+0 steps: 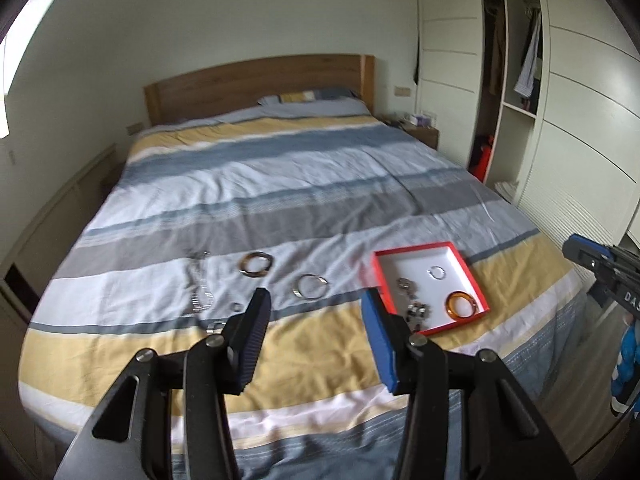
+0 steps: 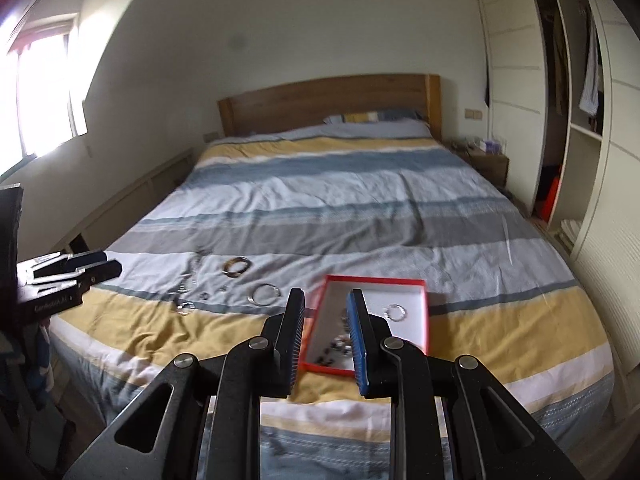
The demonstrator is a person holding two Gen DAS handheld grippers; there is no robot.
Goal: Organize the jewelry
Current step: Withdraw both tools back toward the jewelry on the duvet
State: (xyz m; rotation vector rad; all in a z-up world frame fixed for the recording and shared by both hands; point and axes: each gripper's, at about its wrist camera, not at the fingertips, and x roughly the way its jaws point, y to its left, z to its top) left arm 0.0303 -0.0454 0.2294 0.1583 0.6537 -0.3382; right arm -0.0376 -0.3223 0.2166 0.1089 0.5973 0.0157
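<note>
A red-rimmed white tray [image 1: 416, 249] lies on the striped bed near its foot. It holds an amber bangle [image 1: 462, 305], a small silver ring [image 1: 437, 272] and a cluster of dark charms [image 1: 416, 312]. Left of the tray, on the cover, lie a silver bangle [image 1: 310, 287], a tortoiseshell bangle [image 1: 256, 264] and a silver chain [image 1: 202, 300]. My left gripper [image 1: 317, 294] hangs open above the bed's foot with nothing between its fingers. My right gripper [image 2: 325, 293] is raised in front of the tray [image 2: 376, 280], its jaws a narrow gap apart and empty.
The bed [image 1: 280, 184] has a wooden headboard [image 1: 256, 84] at the far wall. A white wardrobe [image 1: 580, 128] with an open section stands along the right, a nightstand [image 1: 422, 132] beside it. A bright window [image 2: 40, 92] and a low ledge run along the left.
</note>
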